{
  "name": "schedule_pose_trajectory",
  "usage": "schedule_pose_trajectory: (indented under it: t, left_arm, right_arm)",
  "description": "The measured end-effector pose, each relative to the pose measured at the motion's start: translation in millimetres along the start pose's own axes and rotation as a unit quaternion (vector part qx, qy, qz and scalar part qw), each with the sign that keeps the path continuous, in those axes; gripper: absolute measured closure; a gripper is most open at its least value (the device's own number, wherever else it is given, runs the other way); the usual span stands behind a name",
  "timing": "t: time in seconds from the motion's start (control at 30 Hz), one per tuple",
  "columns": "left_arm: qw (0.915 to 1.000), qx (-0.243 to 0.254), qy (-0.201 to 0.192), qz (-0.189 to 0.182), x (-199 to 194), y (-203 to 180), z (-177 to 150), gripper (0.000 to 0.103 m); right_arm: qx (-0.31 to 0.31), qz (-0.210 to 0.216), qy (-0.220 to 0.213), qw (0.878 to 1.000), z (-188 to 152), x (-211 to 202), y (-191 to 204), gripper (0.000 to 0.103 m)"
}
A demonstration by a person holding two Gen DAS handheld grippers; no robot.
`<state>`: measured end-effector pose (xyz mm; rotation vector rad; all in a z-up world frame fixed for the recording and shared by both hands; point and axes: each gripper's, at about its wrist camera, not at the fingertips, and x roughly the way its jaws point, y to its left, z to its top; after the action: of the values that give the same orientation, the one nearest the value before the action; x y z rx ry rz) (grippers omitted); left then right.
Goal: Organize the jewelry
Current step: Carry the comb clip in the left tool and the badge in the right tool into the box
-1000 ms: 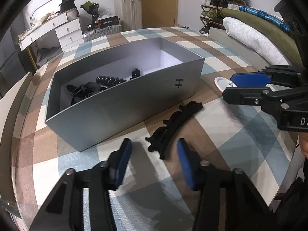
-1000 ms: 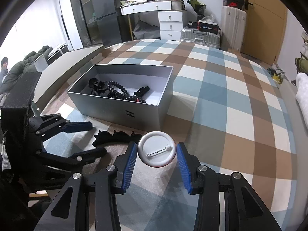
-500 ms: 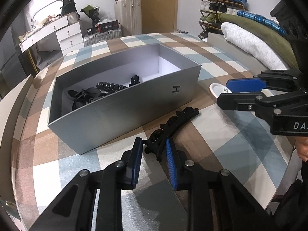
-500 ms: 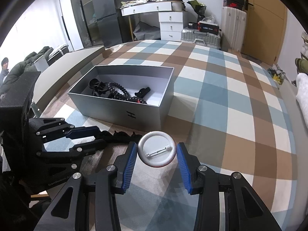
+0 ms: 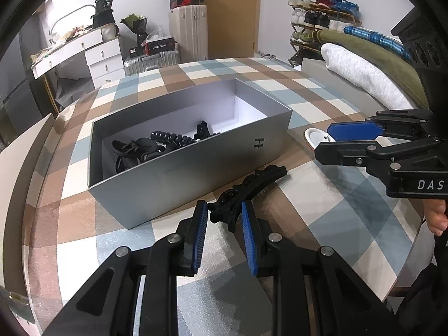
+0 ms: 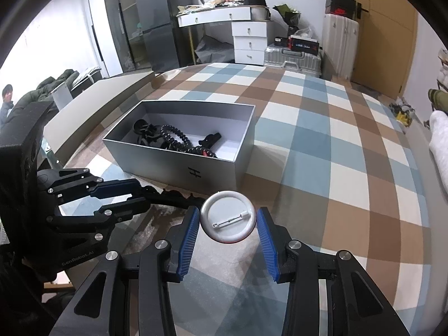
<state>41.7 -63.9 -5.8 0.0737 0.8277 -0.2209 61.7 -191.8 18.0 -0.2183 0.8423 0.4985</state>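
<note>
Left gripper (image 5: pixel 224 215) fingers pinch the black hair clip (image 5: pixel 246 193); right gripper (image 6: pixel 228 222) clamps the white badge (image 6: pixel 227 216). I'd lift both clear of the grey box (image 5: pixel 196 165) wall.

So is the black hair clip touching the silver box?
Apart. In the left wrist view, a strip of checked tablecloth shows between the black hair clip and the front wall of the silver box.

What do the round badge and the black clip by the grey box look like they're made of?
Round badge: glossy white back, probably plastic or coated metal, with a thin shiny metal pin bar across it. Black clip: matte black with scalloped edges, likely moulded plastic. Grey box: matte silver-grey card with creased walls and white lining.
</note>
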Motion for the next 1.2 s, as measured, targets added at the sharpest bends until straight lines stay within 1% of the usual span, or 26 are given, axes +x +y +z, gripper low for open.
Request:
schedule_pose_trajectory:
  t: [0.53, 0.57, 0.6, 0.87, 1.2]
  left_arm:
    - [0.9999, -0.002, -0.009, -0.004, -4.0, 1.8, 0.2, 0.084]
    - [0.9999, -0.002, -0.010, -0.004, -4.3, 2.1, 0.3, 0.088]
    - [0.9999, -0.002, -0.009, -0.005, -4.2, 2.5, 0.5, 0.088]
    - [0.9999, -0.003, -0.010, -0.005, -5.4, 3.4, 0.4, 0.088]
    - [0.9997, 0.004, -0.021, -0.012, -13.9, 5.7, -5.1, 0.089]
  right_arm:
    - [0.001, -0.001, 0.000, 1.000, -0.2, 1.1, 0.2, 0.062]
    - [0.001, -0.001, 0.000, 1.000, -0.2, 1.1, -0.1, 0.062]
    - [0.001, -0.001, 0.000, 1.000, -0.2, 1.4, 0.0, 0.062]
    - [0.000, 0.000, 0.001, 1.000, -0.4, 0.7, 0.3, 0.062]
    - [0.001, 0.001, -0.001, 1.000, -0.3, -0.4, 0.2, 0.062]
